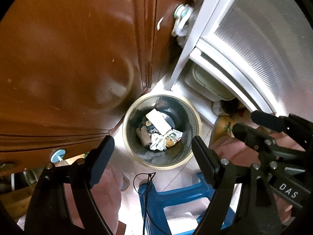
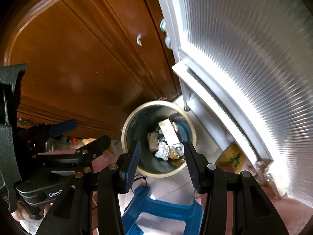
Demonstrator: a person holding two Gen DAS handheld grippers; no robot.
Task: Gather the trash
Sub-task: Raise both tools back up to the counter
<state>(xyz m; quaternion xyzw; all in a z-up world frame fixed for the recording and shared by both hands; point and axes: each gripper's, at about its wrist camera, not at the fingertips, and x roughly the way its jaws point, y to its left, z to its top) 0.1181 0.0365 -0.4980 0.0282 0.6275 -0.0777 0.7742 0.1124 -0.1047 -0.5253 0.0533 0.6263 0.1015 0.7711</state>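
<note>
Bin [image 1: 162, 129] hemmed by wooden cabinet [image 1: 68, 58] left and frosted door [image 1: 254, 29] right; both left gripper [image 1: 152, 152] and right gripper [image 2: 162, 158] gape empty above its trash [image 1: 158, 129].

My left gripper [image 1: 152, 154]: jaws spread wide, nothing between the pads, pointed downward. My right gripper [image 2: 162, 160]: jaws likewise parted, empty, pointed downward, held just right of the left one, both side by side at similar height.

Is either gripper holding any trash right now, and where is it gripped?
Neither: left gripper and right gripper are open and empty above the trash bin.
</note>
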